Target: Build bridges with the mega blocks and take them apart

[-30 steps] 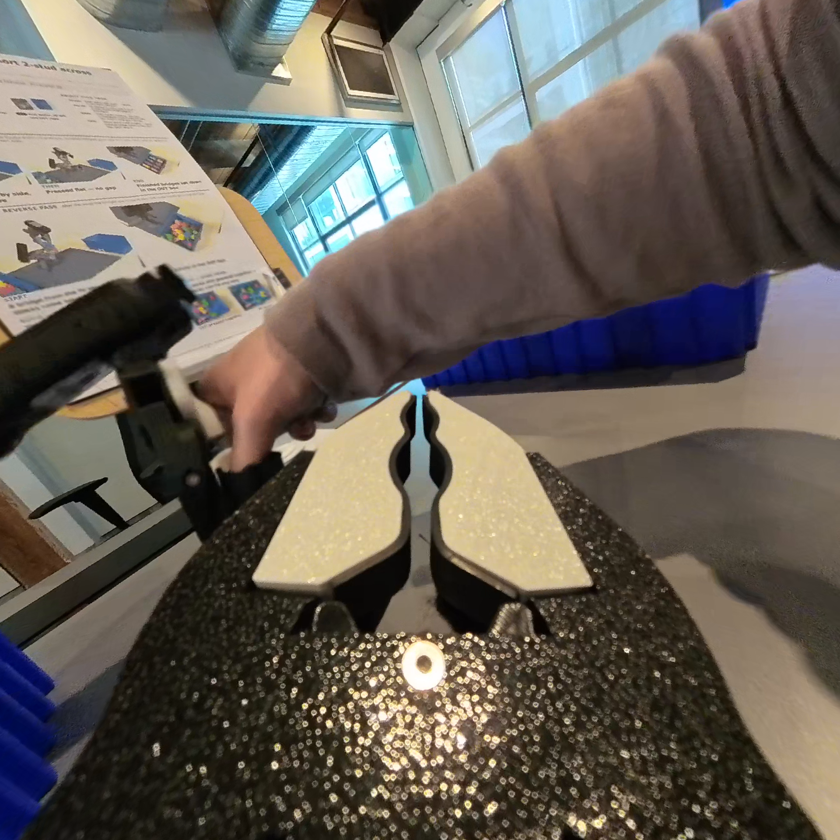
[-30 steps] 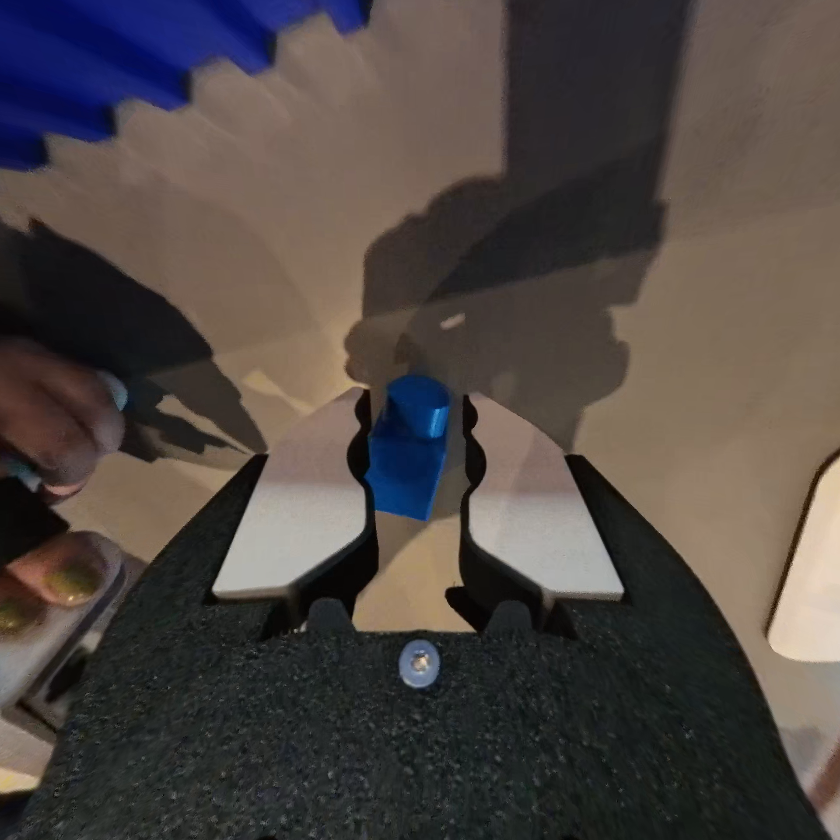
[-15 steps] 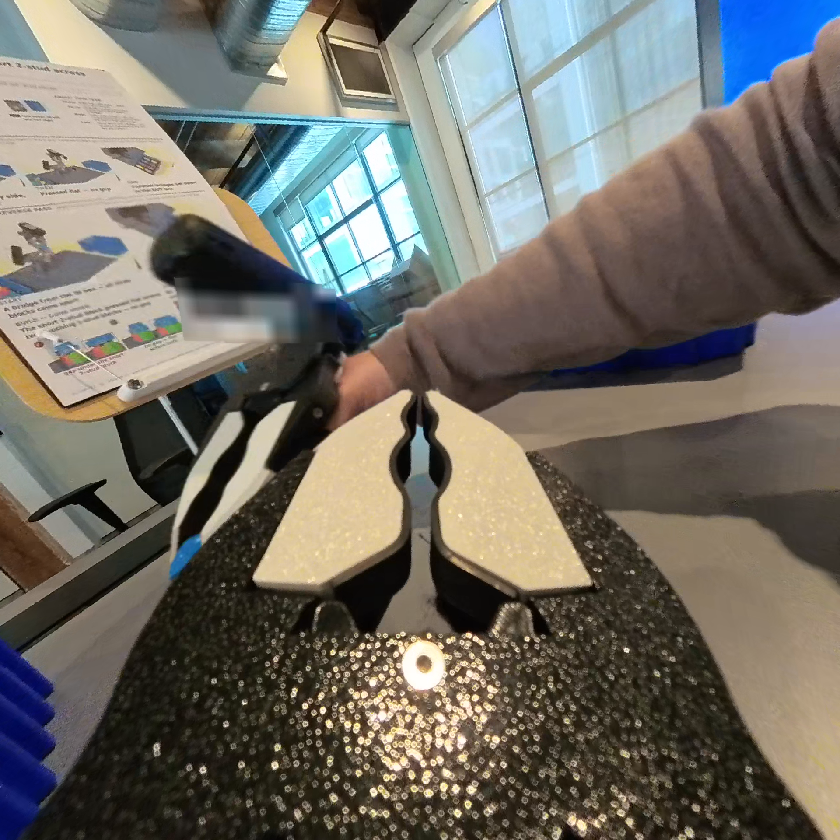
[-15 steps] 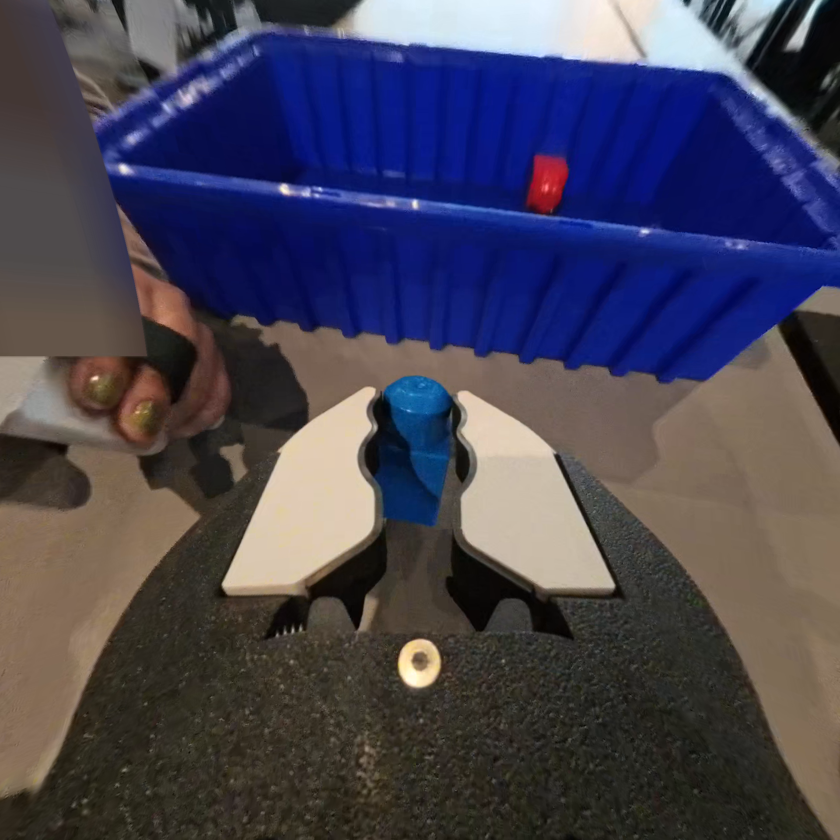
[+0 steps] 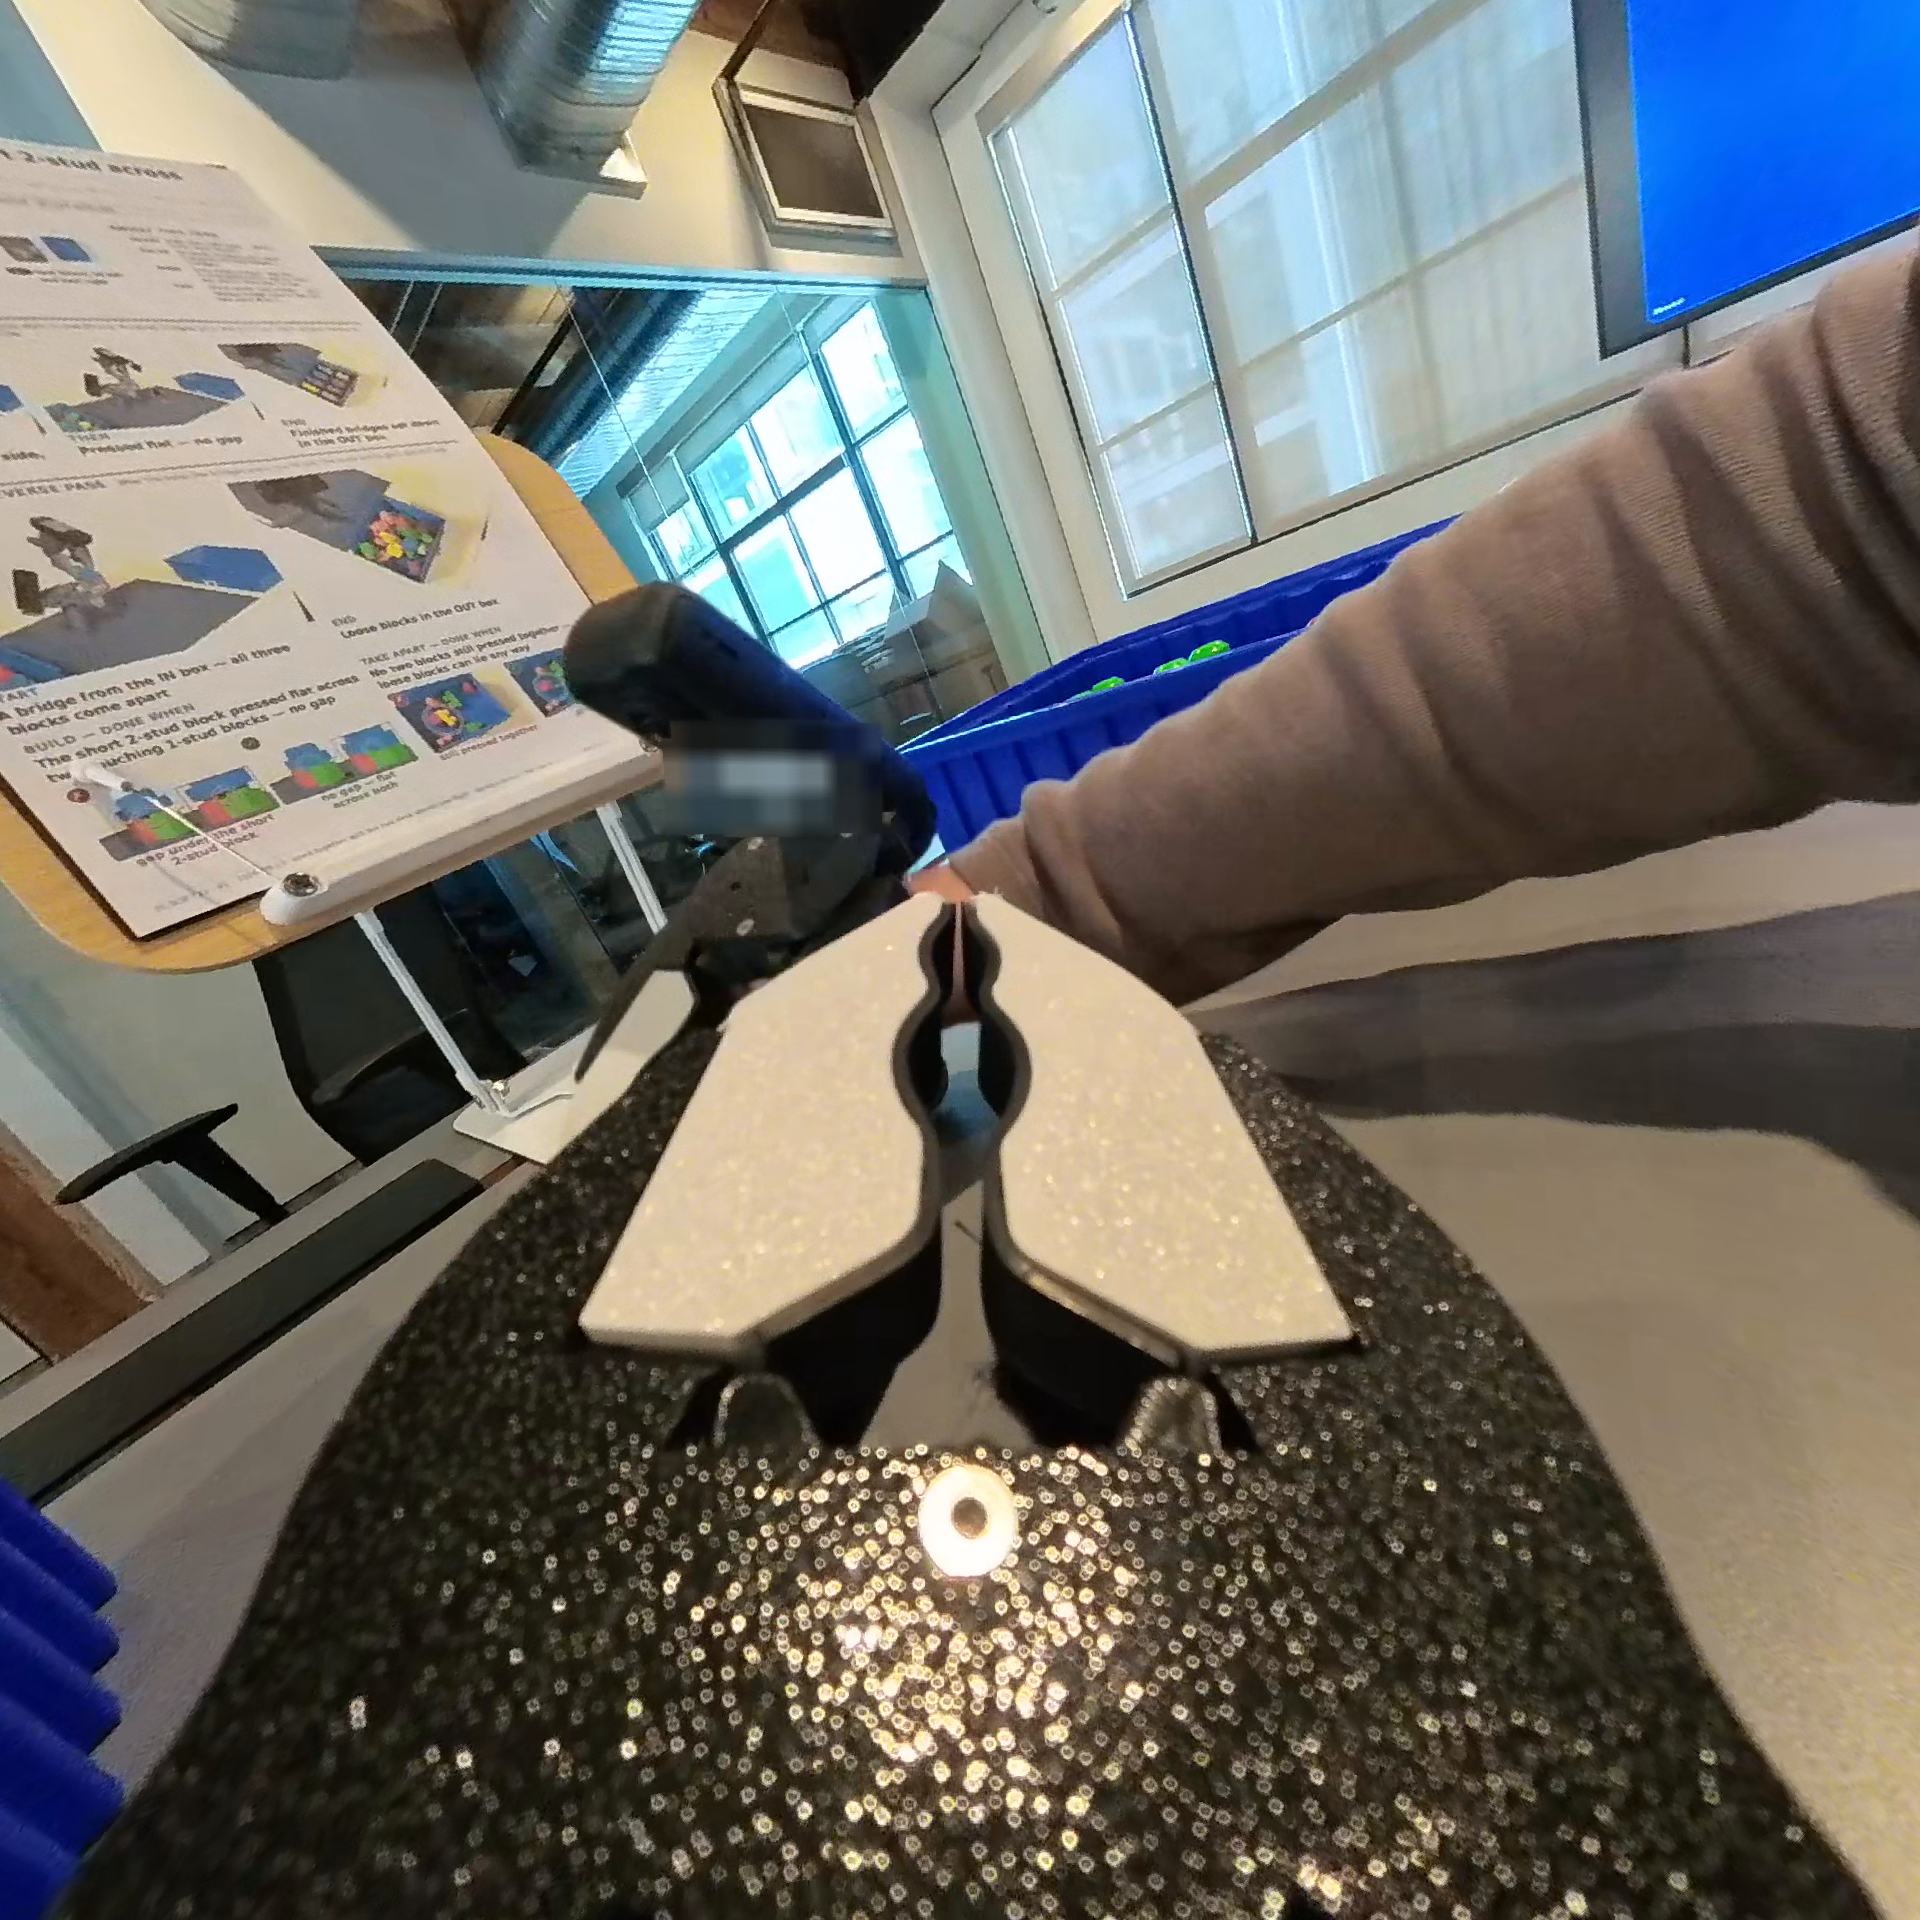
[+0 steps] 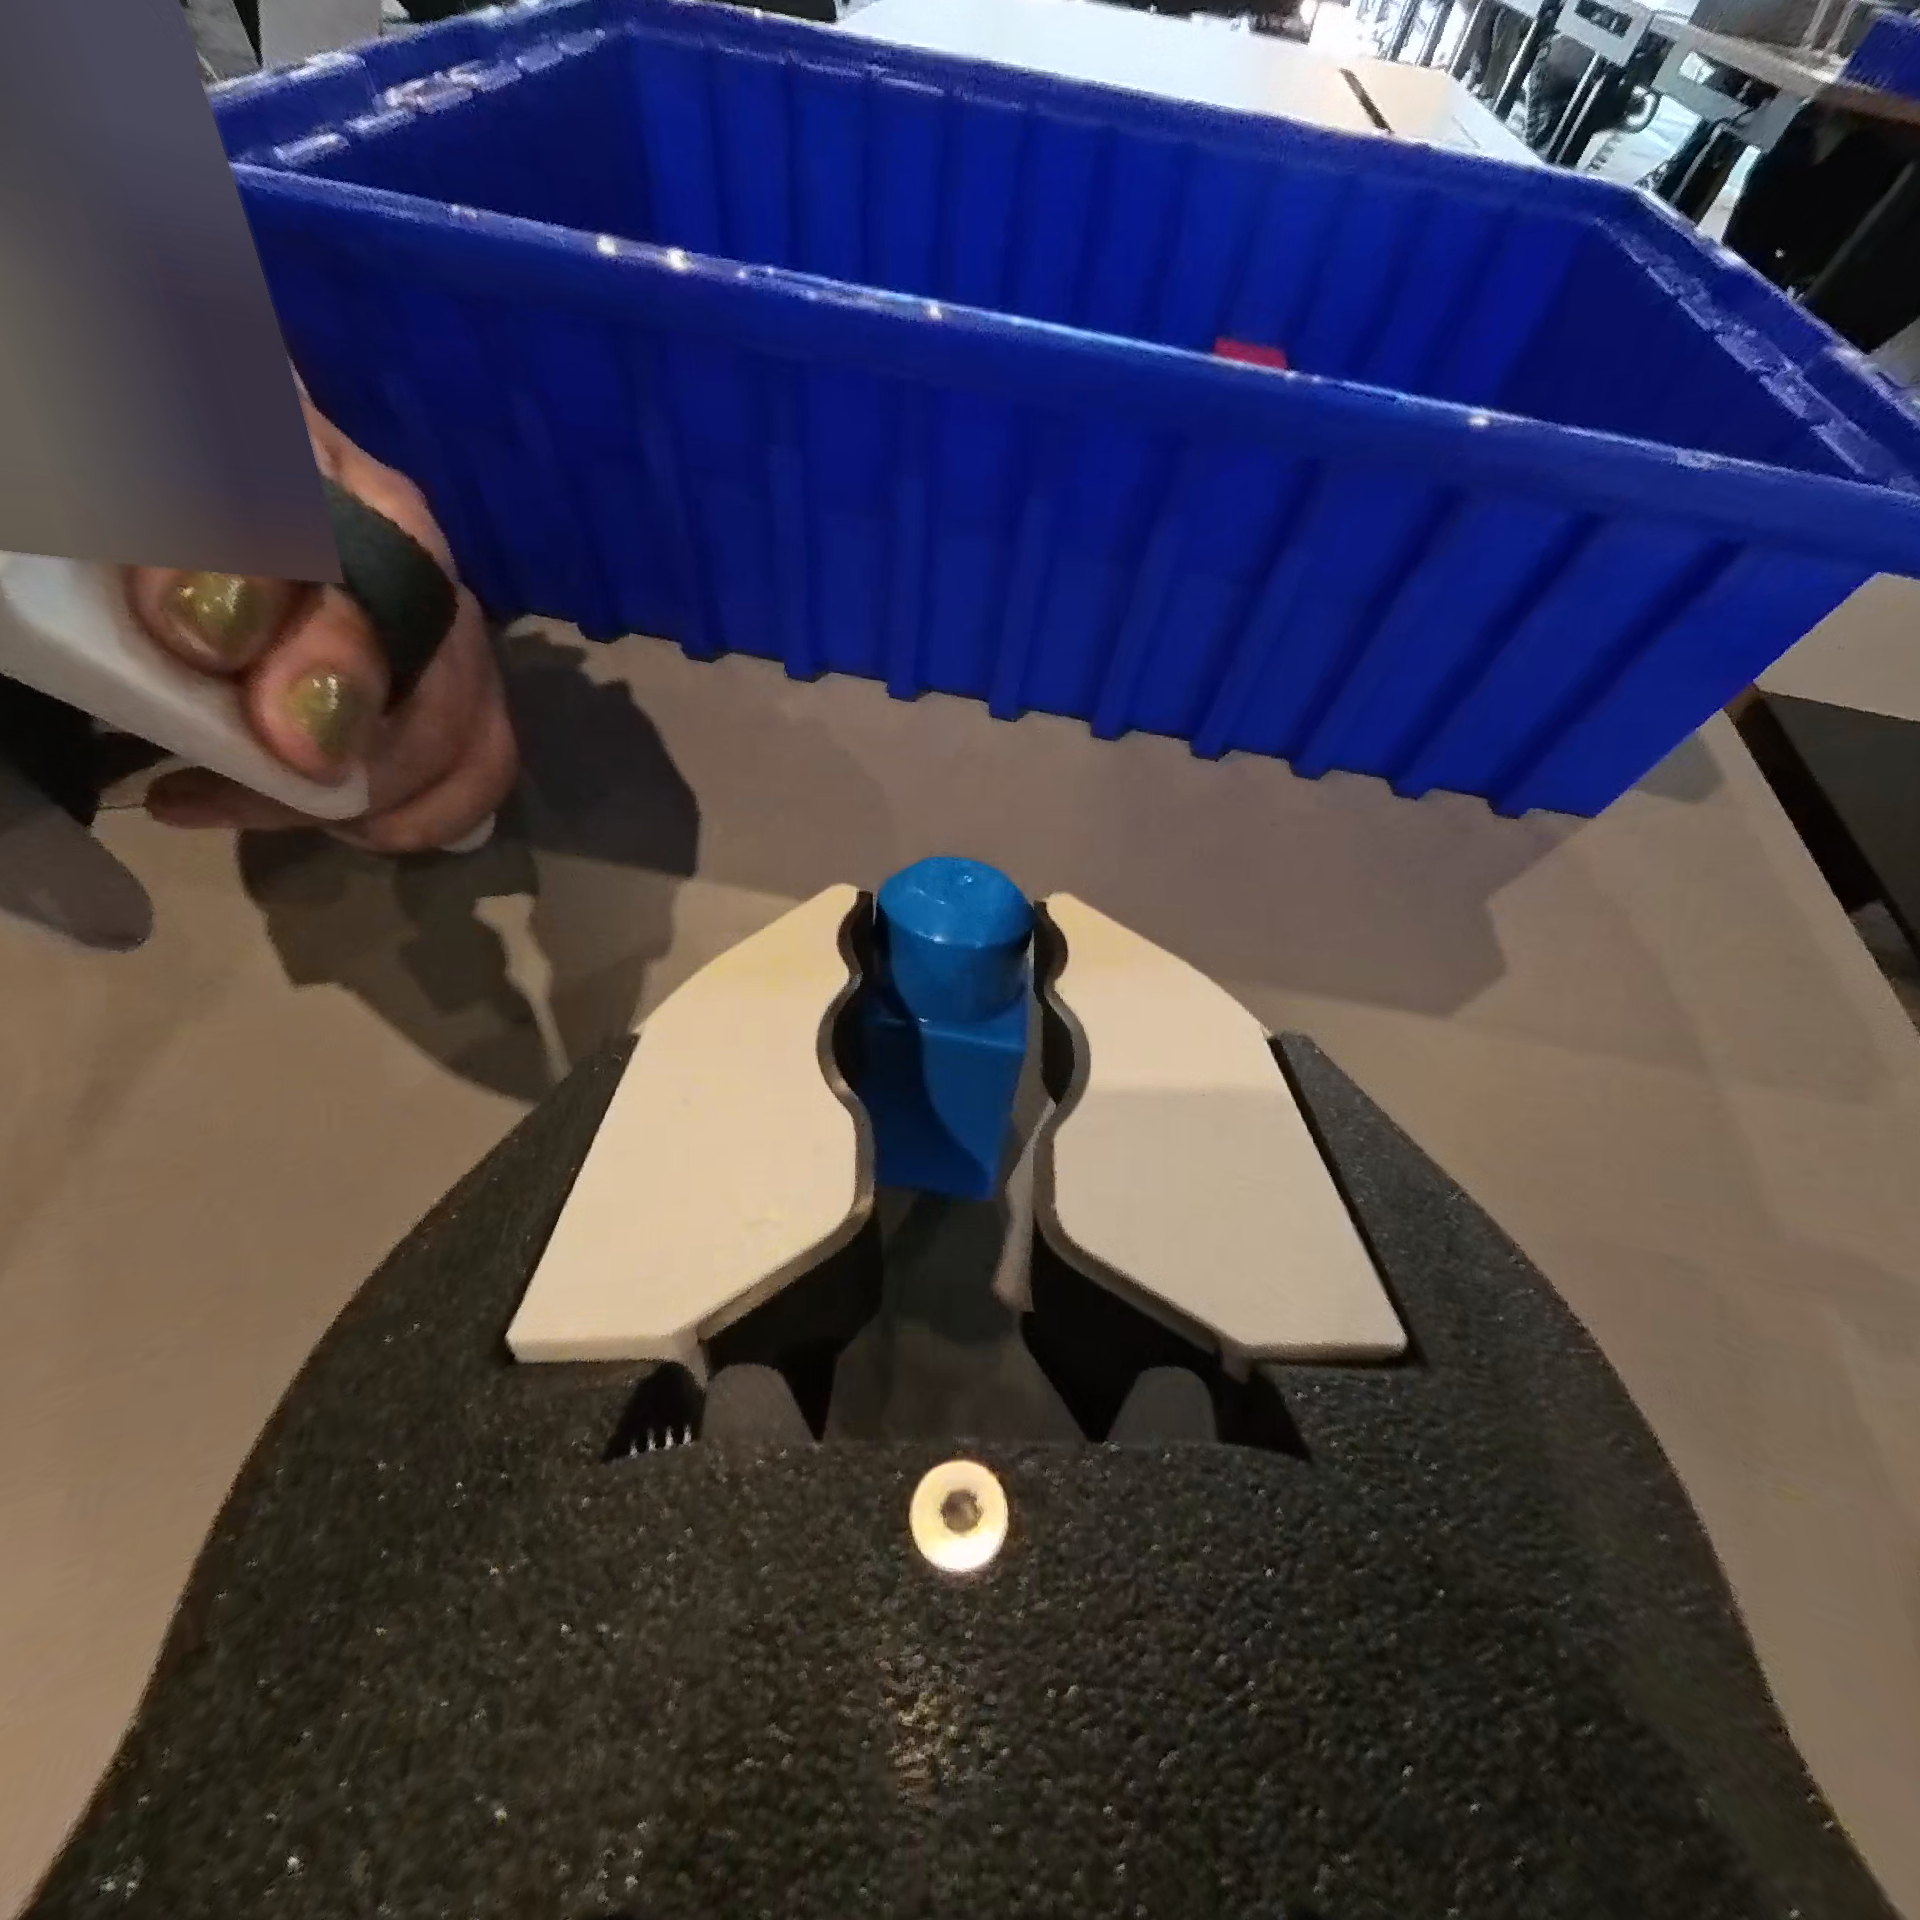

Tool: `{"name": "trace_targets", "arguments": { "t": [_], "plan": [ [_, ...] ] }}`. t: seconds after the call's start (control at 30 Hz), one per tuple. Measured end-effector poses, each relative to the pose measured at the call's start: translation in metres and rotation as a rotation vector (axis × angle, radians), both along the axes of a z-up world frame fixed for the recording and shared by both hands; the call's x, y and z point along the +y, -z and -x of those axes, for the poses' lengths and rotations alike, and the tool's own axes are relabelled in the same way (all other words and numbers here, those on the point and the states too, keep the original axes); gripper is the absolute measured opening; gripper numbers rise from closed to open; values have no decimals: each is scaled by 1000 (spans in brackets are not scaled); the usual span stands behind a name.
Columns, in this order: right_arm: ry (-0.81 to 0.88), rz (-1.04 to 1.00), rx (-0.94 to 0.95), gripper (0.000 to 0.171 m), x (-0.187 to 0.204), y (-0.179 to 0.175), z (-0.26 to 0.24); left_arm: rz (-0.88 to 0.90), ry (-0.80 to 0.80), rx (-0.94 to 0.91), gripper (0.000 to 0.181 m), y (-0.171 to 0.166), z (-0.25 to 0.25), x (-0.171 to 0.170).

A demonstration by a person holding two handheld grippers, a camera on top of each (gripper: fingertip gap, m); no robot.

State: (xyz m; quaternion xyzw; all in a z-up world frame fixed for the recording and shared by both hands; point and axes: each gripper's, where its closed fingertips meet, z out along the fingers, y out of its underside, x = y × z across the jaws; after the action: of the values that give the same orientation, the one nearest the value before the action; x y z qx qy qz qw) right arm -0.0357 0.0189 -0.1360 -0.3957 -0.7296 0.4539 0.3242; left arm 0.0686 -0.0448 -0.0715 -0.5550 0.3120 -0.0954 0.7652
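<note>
My right gripper (image 6: 951,920) is shut on a blue one-stud block (image 6: 943,1049), its stud pointing forward, held above the tan table just in front of a blue bin (image 6: 1039,499). A red block (image 6: 1252,351) lies inside that bin near its far side. My left gripper (image 5: 961,914) is shut and empty, tilted upward over the table. In the left wrist view the other gripper (image 5: 748,790) and a grey sleeve (image 5: 1507,686) cross in front of it. A hand (image 6: 343,686) on the left gripper's handle shows at the left of the right wrist view.
An instruction board (image 5: 239,582) stands on a stand at the left. A second blue bin (image 5: 1122,707) with green blocks sits behind the sleeve. Ribs of a blue bin (image 5: 42,1683) show at the lower left. Windows and an office chair (image 5: 177,1164) lie beyond the table edge. About 12 centimetres separates my left fingertips from my right.
My right gripper has swung up from facing the table to facing the blue bin and moved closer to it, still holding the blue block. The left gripper has tilted slightly; the sleeve has shifted right.
</note>
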Motion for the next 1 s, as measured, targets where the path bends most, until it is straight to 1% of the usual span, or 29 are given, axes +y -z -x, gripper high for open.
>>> {"name": "trace_targets", "arguments": {
  "t": [0.37,0.47,0.53,0.57,0.63,0.73,0.83,0.87,0.93,1.0],
  "plan": [
    [30,43,-44,29,8,3,-15,0,1,4,0,0,-1,0],
    [36,70,-71,44,5,5,-14,-1,0,3,0,0,-1,0],
    [67,96,-74,62,7,0,-11,0,-1,0,1,0,0,0],
    [76,108,-64,64,8,-7,-10,0,-2,-3,1,0,0,0],
    [100,127,-25,66,10,-34,-3,2,-7,-6,0,-1,0,1],
    [113,74,12,67,7,-84,26,3,-10,-10,1,-1,0,2],
    [105,-16,6,71,-7,-122,79,3,-7,-12,1,-1,0,2],
    [93,-23,-10,76,-16,-130,100,3,-5,-13,1,-1,0,2],
    [58,-35,-69,79,-36,-133,140,3,-4,-14,1,-1,0,1],
    [59,-76,-130,76,-46,-124,180,2,-4,-14,1,-1,1,0]
  ]
}}
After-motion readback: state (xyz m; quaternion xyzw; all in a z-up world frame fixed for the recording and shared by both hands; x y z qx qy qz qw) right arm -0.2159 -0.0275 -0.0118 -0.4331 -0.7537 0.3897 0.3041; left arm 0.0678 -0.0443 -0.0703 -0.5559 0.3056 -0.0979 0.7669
